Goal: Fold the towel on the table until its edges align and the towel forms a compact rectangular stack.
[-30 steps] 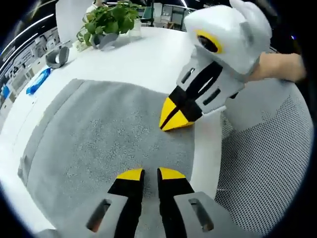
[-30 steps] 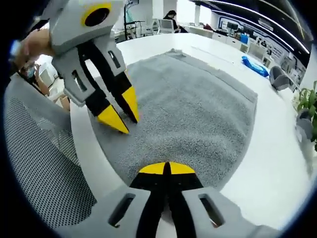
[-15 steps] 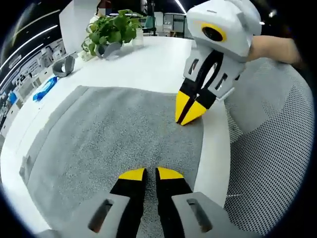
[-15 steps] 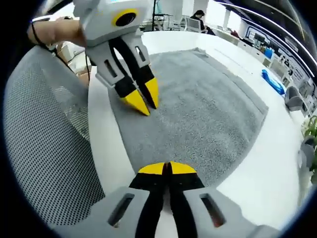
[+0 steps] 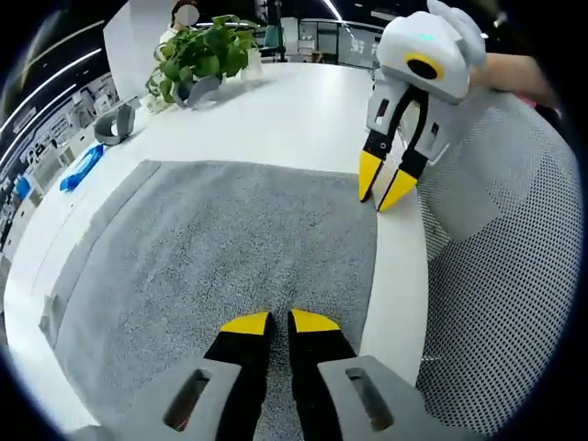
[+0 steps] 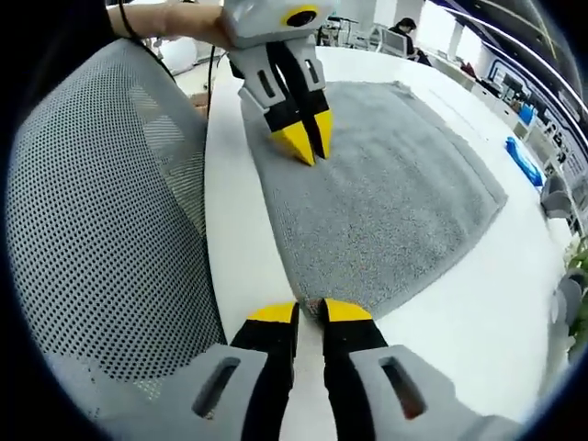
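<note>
Towel lies flat and grey on the white table. Left gripper hovers over its near edge, jaws slightly apart; right gripper, at 1 o'clock, holds its jaws apart at the towel's corner. Plant sits at 11 o'clock. No writing is legible.

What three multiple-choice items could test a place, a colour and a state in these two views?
1. Where does the potted plant stand?
A. on the towel
B. on the table beyond the towel
C. on the mesh chair

2. What colour is the towel?
A. grey
B. red
C. green

3. How does the towel lie?
A. rolled up
B. hanging off the table
C. spread flat

Answers: 1 B, it stands on the white table, past the towel's far edge. 2 A, grey in both views. 3 C, no fold is visible.
</note>
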{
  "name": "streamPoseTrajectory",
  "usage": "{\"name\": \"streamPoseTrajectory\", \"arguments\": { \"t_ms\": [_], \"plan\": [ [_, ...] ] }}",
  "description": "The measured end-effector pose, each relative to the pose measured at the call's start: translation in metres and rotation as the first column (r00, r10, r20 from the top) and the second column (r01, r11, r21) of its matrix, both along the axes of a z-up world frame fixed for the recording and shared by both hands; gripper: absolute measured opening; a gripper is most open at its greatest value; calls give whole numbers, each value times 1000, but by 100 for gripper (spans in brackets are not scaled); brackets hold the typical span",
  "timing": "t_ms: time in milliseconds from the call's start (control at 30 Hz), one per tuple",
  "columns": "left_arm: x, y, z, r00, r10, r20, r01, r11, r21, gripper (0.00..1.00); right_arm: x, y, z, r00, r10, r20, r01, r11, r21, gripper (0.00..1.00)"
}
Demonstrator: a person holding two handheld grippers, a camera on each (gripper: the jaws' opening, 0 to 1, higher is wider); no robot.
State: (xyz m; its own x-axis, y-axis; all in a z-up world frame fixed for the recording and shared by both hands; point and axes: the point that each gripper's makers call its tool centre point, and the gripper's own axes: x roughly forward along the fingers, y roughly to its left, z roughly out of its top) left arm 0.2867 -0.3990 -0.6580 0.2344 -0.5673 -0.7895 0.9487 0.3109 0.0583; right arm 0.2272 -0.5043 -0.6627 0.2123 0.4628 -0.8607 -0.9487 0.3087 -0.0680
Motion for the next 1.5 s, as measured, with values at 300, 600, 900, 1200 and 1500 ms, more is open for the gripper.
{"name": "streamPoseTrajectory", "arguments": {
  "t_ms": [300, 600, 900, 1200, 1500],
  "plan": [
    [0, 1, 0, 1000, -3, 0, 3, 1000, -1, 7, 6, -11, 1, 998, -55, 14, 55, 998, -26, 4],
    [-1, 2, 0, 1000, -5, -2, 5, 1000, -10, 7, 9, -19, 0, 997, -67, 32, 68, 997, -44, 2],
    [-34, 48, 2, 984, -177, -23, 179, 982, 62, 9, 11, -20, 1, 970, -232, -70, 233, 972, 12, 0],
    [-53, 115, -2, 988, -139, 59, 136, 989, 55, 20, 12, -21, 1, 940, -313, -137, 323, 945, 58, 0],
    [-44, 156, -1, 997, -44, 58, 41, 998, 47, 16, 12, -19, 1, 936, -320, -147, 332, 941, 64, 0]
  ]
}}
